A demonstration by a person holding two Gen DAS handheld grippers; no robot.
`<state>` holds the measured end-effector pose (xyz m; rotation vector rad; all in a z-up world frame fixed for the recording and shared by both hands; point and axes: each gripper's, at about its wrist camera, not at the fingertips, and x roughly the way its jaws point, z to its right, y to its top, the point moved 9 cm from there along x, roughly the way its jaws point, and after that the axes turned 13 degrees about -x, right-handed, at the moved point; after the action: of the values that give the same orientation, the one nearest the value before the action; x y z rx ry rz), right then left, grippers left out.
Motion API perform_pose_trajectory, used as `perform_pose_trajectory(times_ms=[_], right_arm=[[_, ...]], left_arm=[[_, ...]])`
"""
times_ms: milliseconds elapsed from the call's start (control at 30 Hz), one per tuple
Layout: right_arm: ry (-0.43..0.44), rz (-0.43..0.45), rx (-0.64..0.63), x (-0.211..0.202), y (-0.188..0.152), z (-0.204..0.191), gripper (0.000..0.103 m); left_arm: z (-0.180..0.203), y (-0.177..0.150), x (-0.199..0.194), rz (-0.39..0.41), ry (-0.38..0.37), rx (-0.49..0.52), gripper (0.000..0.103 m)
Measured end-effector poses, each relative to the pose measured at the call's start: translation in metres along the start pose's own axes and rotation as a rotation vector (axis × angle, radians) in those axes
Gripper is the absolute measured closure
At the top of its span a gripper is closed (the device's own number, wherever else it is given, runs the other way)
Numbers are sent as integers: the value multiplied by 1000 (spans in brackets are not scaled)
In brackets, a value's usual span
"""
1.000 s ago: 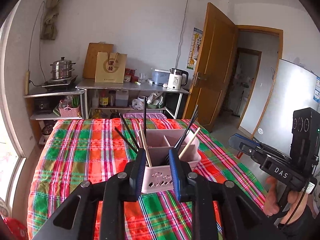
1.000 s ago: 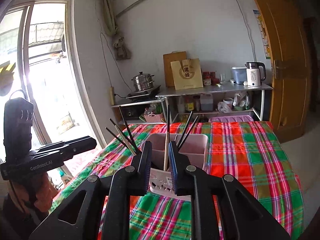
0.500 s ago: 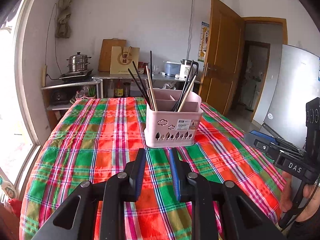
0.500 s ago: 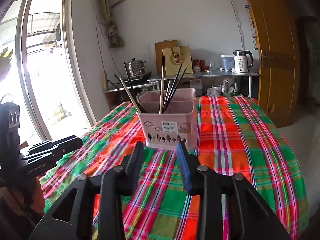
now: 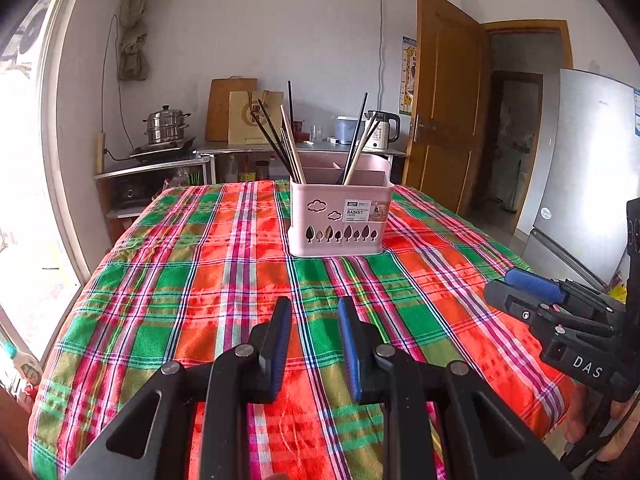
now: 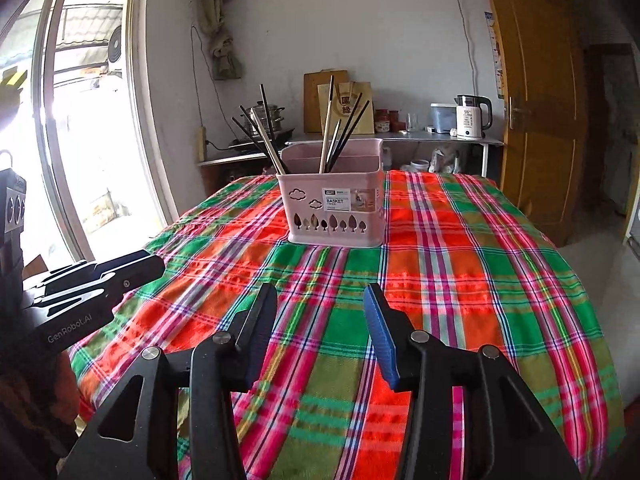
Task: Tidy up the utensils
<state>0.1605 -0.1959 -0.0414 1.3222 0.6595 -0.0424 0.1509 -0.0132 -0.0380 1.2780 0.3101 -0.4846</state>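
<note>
Over the near edge of the plaid tablecloth (image 5: 224, 280) your left gripper (image 5: 314, 312) points slightly downward, its jaws a narrow gap apart with nothing between them. Your right gripper (image 6: 320, 300) hangs level beside it; its jaws have just been opening and stand wider, empty too. Its side reads "DAS"; the left one's reads "GenRobot.AI". Ahead, well apart from both, the pink basket (image 5: 340, 216) stands upright mid-table, labelled "BASKET", holding chopsticks (image 5: 290, 148) in its left and right compartments. Behind: window, steamer pot (image 5: 166, 124), kettle (image 6: 472, 116), wooden door (image 5: 444, 104).
</note>
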Motion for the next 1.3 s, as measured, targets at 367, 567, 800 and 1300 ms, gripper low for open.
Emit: perform_pose_trajectory(times_ms=[367,567,800,1300], right_arm=[[-1,21,-8,-5,3,-3,57],[-3,23,-15,-6,3,-4,57],[-3,25,-22,-7,5,-6,57],[4,22,-28,-6,4,-9,57]], left_arm=[[7,-4,-2,5,-13,8,79],[8,-6,-1,1,-19,7,79],[9,-6,-1,2,-19,6,79],[10,-6,-3,2,-27,10,79]])
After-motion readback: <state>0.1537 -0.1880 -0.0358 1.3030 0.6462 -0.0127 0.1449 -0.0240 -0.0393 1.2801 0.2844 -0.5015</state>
